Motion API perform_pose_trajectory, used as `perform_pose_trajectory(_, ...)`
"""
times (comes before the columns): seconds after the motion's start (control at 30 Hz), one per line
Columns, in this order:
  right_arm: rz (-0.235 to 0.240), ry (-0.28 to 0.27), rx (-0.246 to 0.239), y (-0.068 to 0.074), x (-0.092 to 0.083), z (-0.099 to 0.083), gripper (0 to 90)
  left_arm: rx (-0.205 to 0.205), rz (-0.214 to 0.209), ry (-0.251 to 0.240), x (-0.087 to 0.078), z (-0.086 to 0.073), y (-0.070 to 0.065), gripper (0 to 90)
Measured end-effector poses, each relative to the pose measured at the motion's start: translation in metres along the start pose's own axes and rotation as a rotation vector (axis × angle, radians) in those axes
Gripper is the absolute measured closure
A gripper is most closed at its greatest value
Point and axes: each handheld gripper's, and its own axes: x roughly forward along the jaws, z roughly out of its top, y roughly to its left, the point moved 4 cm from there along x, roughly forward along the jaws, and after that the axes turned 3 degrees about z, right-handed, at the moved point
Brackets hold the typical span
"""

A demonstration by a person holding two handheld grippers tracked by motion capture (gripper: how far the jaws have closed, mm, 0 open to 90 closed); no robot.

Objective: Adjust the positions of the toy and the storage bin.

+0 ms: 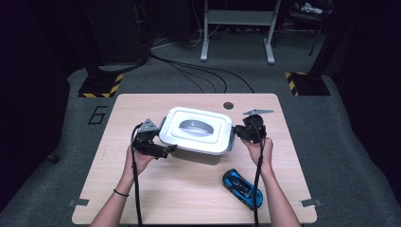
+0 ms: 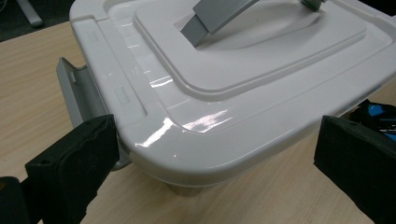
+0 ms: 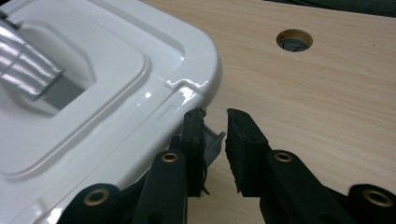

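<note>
A white lidded box [image 1: 196,130] with a grey handle [image 1: 196,126] stands mid-table. My left gripper [image 1: 165,150] is at its near-left corner, open. In the left gripper view the wide-apart jaws of the left gripper [image 2: 215,140] straddle that corner of the box [image 2: 233,93], and a grey side latch [image 2: 79,93] hangs down just beyond the left jaw. My right gripper [image 1: 239,132] is at the box's right side. In the right gripper view, the right gripper [image 3: 215,116] has its jaws nearly together with the grey right latch [image 3: 214,142] pinched between them, beside the lid's edge [image 3: 154,98].
A blue toy car [image 1: 242,188] lies on the table [image 1: 293,156] near the front right, close to the right forearm. A round cable hole [image 1: 228,105] sits behind the box. Cables trail from both grippers toward the front edge.
</note>
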Motion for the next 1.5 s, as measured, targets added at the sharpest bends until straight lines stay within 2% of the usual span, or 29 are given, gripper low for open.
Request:
perform_pose_trajectory(0.1, -0.008, 0.005, 0.01, -0.005, 0.007, 0.002, 77.4, -0.005, 0.005, 0.008, 0.001, -0.001, 0.0, 0.1)
perform_pose_trajectory(0.2, 0.016, -0.003, 0.028, -0.008, 0.01, 0.001, 80.3, -0.003, 0.009, 0.015, 0.003, -0.001, 0.001, 0.1)
perform_pose_trajectory(0.27, 0.033, -0.004, 0.025, -0.008, 0.01, 0.0, 83.4, -0.008, 0.013, 0.014, 0.005, -0.001, 0.002, 0.0)
perform_pose_trajectory(0.33, 0.032, -0.002, 0.015, -0.007, 0.009, 0.0, 83.4, -0.01, 0.005, 0.012, 0.005, -0.001, 0.003, 0.0)
perform_pose_trajectory(0.37, 0.032, -0.002, 0.014, -0.007, 0.009, 0.0, 83.4, -0.024, 0.002, 0.01, 0.005, -0.001, 0.003, 0.0)
perform_pose_trajectory(0.57, 0.059, -0.005, 0.039, -0.005, 0.002, -0.007, 83.3, -0.025, 0.019, 0.012, 0.009, -0.001, 0.008, 0.0)
perform_pose_trajectory(0.87, 0.114, -0.031, 0.071, 0.003, -0.012, -0.024, 83.5, -0.069, 0.023, -0.013, 0.013, 0.006, 0.017, 0.0)
perform_pose_trajectory(1.07, 0.133, -0.053, 0.049, 0.01, -0.016, -0.031, 83.1, -0.075, 0.026, -0.008, 0.016, 0.01, 0.021, 0.0)
perform_pose_trajectory(1.23, 0.149, -0.057, 0.054, 0.014, -0.018, -0.034, 82.3, -0.079, 0.03, -0.011, 0.019, 0.013, 0.022, 0.0)
perform_pose_trajectory(1.3, 0.143, -0.063, 0.034, 0.014, -0.018, -0.034, 75.2, -0.086, 0.028, -0.024, 0.018, 0.012, 0.021, 0.0)
perform_pose_trajectory(1.37, 0.13, -0.059, 0.014, 0.014, -0.019, -0.034, 64.0, -0.087, 0.029, -0.033, 0.014, 0.009, 0.022, 0.0)
perform_pose_trajectory(1.43, 0.125, -0.061, 0.005, 0.013, -0.021, -0.034, 58.1, -0.085, 0.037, -0.038, 0.009, 0.004, 0.022, 0.0)
perform_pose_trajectory(1.5, 0.103, -0.073, -0.007, 0.013, -0.024, -0.032, 44.0, -0.084, 0.051, -0.04, 0.002, -0.004, 0.023, 0.0)
